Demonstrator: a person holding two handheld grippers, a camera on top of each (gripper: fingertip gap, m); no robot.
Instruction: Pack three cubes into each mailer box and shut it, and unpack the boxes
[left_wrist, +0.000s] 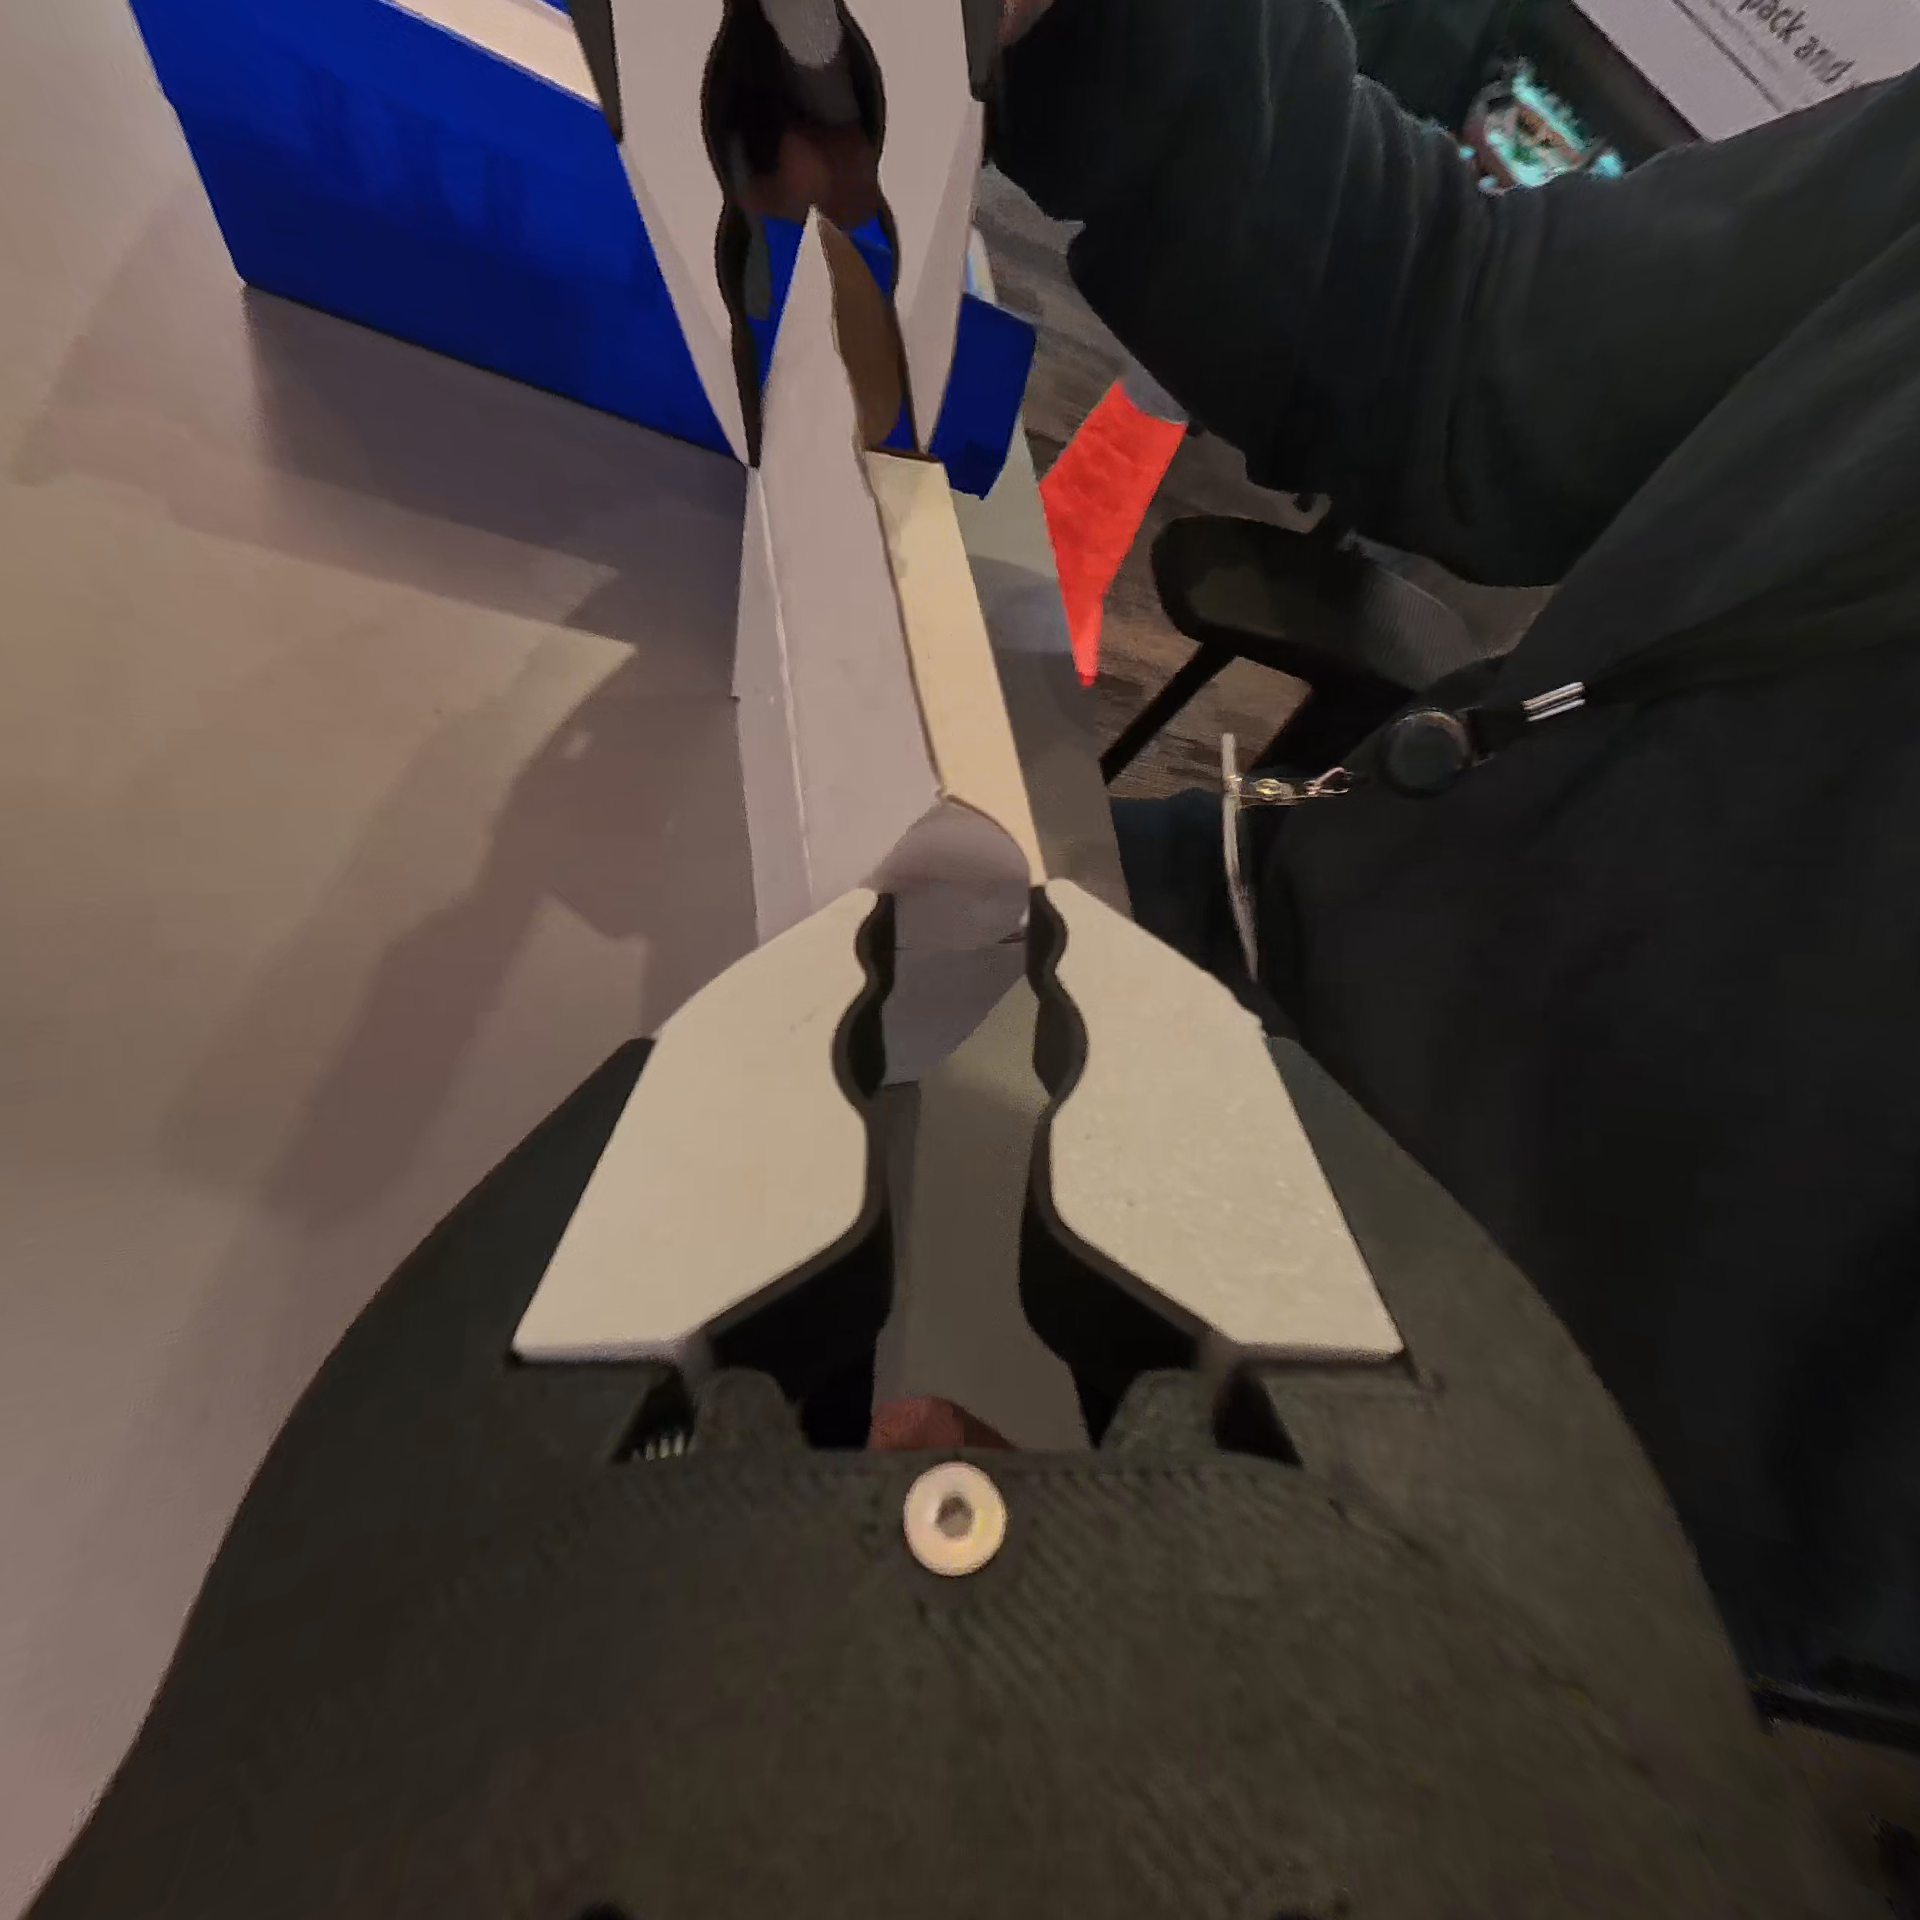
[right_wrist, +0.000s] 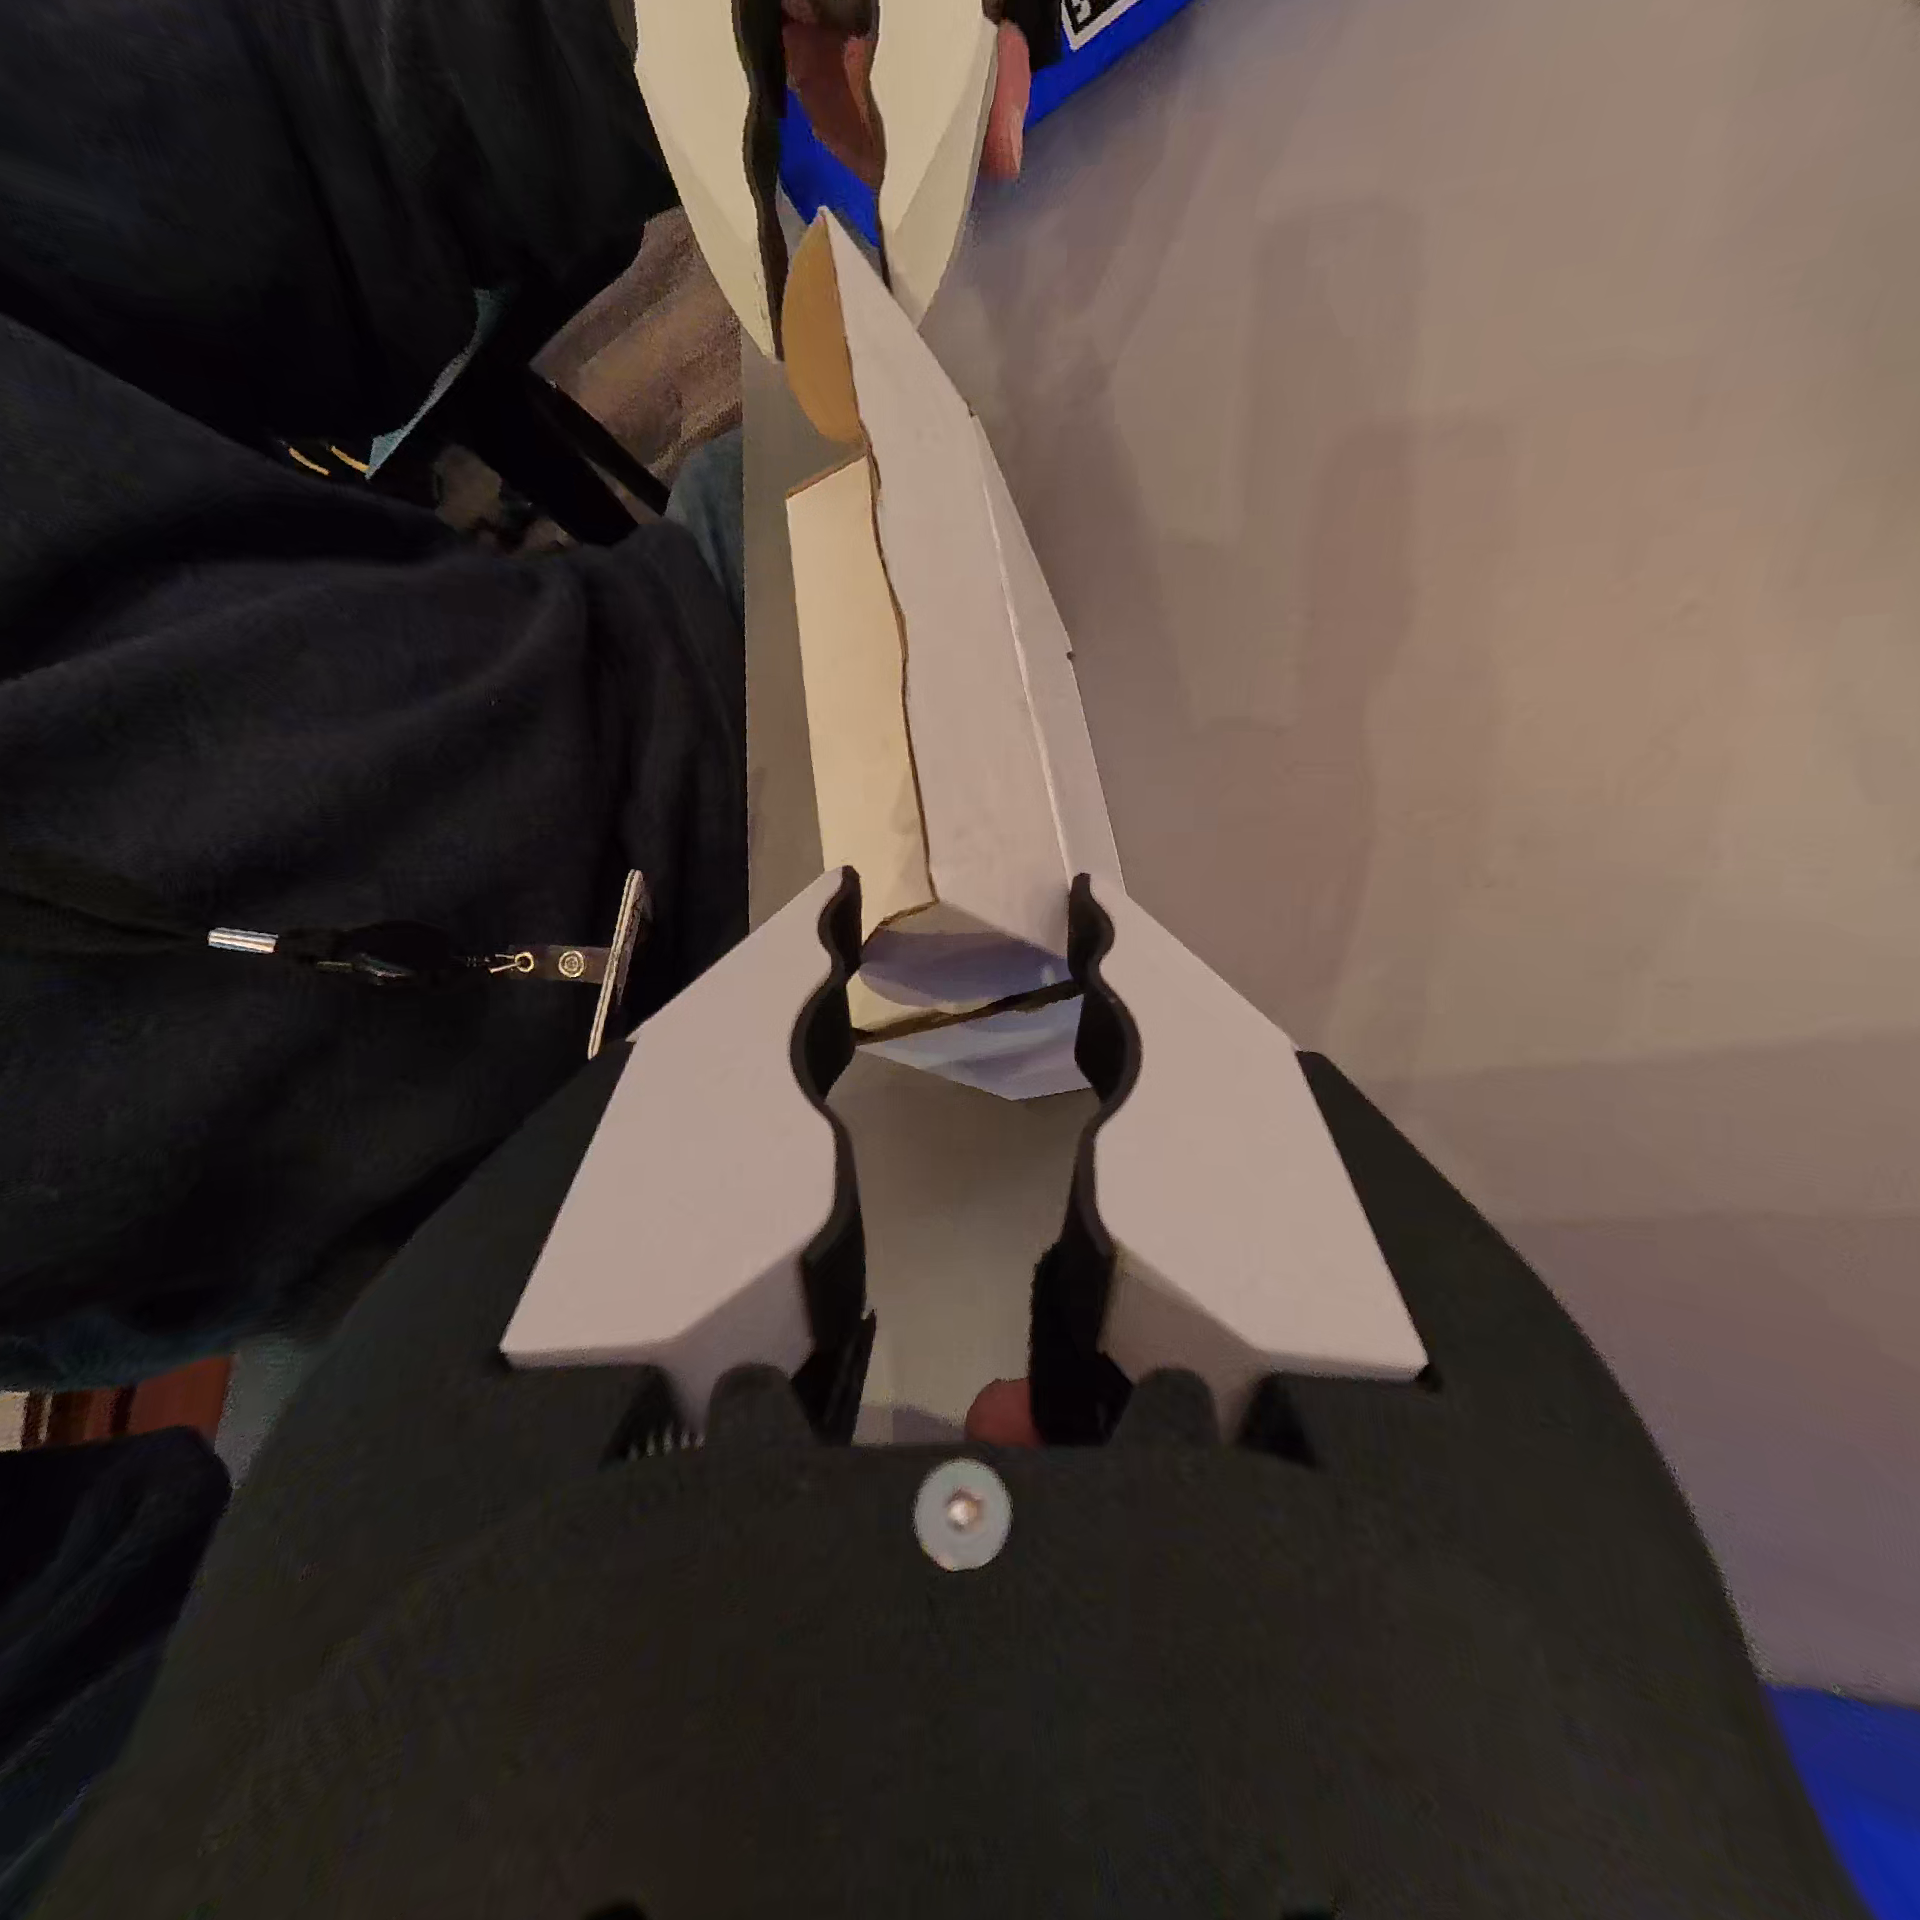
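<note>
Grey table (right_wrist: 1455, 623) lies bare beside the mailer box (right_wrist: 966, 675); blue bin (left_wrist: 416, 177) blocks beyond.

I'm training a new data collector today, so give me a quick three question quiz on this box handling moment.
1. True or false: the left gripper and right gripper sit at opposite ends of the white mailer box.
2. What colour is the bin behind the box? A red, B blue, C green.
3. Fill in: the box rests on a grey ____.

Key: 1 true; 2 B; 3 table.
</note>
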